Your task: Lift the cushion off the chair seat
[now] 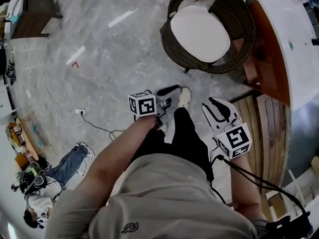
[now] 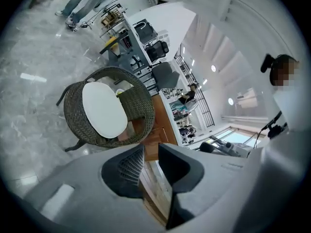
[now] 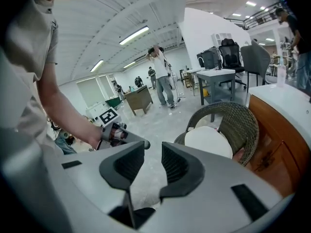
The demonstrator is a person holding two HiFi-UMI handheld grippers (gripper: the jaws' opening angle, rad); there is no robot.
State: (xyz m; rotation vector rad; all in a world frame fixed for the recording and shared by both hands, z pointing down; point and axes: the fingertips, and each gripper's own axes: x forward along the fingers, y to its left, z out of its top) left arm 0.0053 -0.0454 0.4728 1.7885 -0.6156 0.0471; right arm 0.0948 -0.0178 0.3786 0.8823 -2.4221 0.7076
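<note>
A white oval cushion (image 1: 199, 33) lies on the seat of a round dark wicker chair (image 1: 238, 14), on the grey floor ahead of me. Both grippers hang in the air well short of the chair and touch nothing. My left gripper (image 1: 172, 89) is over my leg; its jaws stand a narrow gap apart with nothing between them. My right gripper (image 1: 218, 107) is open and empty too. The left gripper view has the cushion (image 2: 103, 109) beyond the left gripper (image 2: 150, 149). In the right gripper view the cushion (image 3: 209, 142) is past the right gripper (image 3: 153, 147).
A white-topped wooden counter (image 1: 289, 49) stands close against the chair's right side, with wooden slats (image 1: 264, 128) below it. My own leg and shoe (image 1: 184, 97) are between the grippers. A cable and plug (image 1: 79, 112) lie on the floor at left, near a seated person (image 1: 65, 168).
</note>
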